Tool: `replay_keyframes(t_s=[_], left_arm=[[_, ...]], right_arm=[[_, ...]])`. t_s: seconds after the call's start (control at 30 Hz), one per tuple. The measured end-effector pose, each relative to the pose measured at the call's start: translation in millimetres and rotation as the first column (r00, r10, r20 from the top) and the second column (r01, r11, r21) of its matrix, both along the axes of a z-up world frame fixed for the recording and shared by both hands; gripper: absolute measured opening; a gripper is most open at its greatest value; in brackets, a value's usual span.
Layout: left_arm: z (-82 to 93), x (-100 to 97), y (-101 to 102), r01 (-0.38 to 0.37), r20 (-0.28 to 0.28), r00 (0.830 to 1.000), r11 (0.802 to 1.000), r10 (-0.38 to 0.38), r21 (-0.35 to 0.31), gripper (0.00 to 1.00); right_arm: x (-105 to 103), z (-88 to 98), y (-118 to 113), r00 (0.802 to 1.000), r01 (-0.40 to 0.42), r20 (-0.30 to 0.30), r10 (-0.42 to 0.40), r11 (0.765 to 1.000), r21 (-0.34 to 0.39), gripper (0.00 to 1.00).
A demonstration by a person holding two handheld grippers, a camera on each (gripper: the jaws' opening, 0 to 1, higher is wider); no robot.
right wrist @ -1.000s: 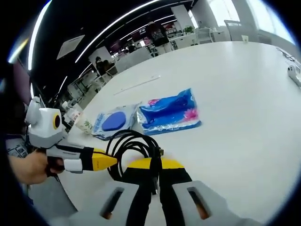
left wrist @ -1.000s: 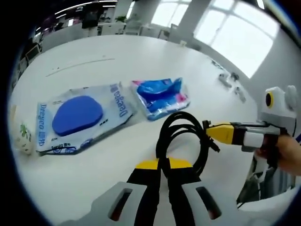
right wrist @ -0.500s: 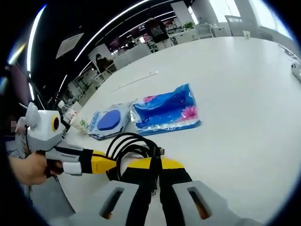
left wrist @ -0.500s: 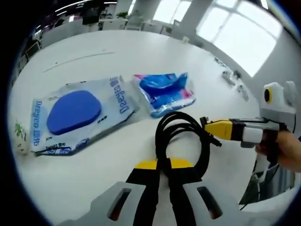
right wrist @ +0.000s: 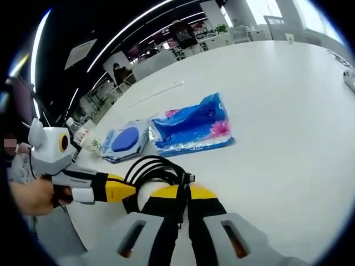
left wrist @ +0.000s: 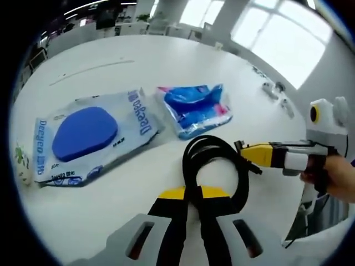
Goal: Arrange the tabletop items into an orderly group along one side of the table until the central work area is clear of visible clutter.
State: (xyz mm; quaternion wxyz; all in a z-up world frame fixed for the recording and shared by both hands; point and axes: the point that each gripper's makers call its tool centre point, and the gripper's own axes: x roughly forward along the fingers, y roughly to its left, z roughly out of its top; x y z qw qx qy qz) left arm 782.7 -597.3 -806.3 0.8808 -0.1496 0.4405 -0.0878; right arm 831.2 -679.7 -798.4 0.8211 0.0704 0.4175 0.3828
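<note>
A black coiled cable (left wrist: pixel 213 160) hangs just above the white table (left wrist: pixel 111 61), held from two sides. My left gripper (left wrist: pixel 189 192) is shut on the coil's near side. My right gripper (left wrist: pixel 247 157) comes in from the right, its yellow tip shut on the coil's right edge. In the right gripper view the same cable (right wrist: pixel 152 172) sits between my right gripper (right wrist: pixel 184 192), shut on it, and my left gripper (right wrist: pixel 131 192) at the left. Beyond lie a wipes pack with a blue oval lid (left wrist: pixel 89 138) and a blue and pink packet (left wrist: pixel 194 108), side by side.
A small white pack with green print (left wrist: pixel 22 166) lies at the table's left edge. Small white devices (left wrist: pixel 274 91) rest far right. A thin white strip (right wrist: pixel 158 93) lies farther back. People stand at desks beyond the table (right wrist: pixel 186 36). A hand (right wrist: pixel 33 197) holds the left gripper.
Both grippers keep their hold on the cable. Both views have drifted slightly, so the two packs sit a little differently in the picture; nothing on the table moved.
</note>
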Motion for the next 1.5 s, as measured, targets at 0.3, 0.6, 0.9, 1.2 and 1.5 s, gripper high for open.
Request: replay_keyframes(t_s=[0.3, 0.6, 0.9, 1.2, 1.5], left_arm=[[-0.8, 0.2, 0, 0.001, -0.002, 1.0, 1.0, -0.001, -0.007, 0.02], [1.4, -0.2, -1, 0.044, 0.051, 0.998, 0.998, -0.046, 0.041, 0.04], [30.7, 11.5, 18, 0.001, 0.197, 0.98, 0.996, -0.019, 0.088, 0.35], [53.2, 13.5, 32, -0.059, 0.316, 0.948, 0.991, 0.019, 0.118, 0.93], [63.2, 2.9, 43, -0.075, 0.329, 0.944, 0.987, 0.025, 0.141, 0.93]], right_arm=[[0, -0.9, 0, 1.0, 0.006, -0.01, -0.006, 1.0, 0.004, 0.01], [-2, 0.2, 1, 1.0, 0.009, 0.02, -0.009, 1.0, -0.022, 0.02], [14, 24.4, -2, 0.979, 0.008, 0.205, -0.007, 1.0, -0.004, 0.22], [25, 44.7, 0, 0.956, 0.006, 0.292, -0.018, 0.999, 0.042, 0.79], [20, 49.4, 2, 0.958, 0.007, 0.286, -0.022, 0.999, 0.053, 0.79]])
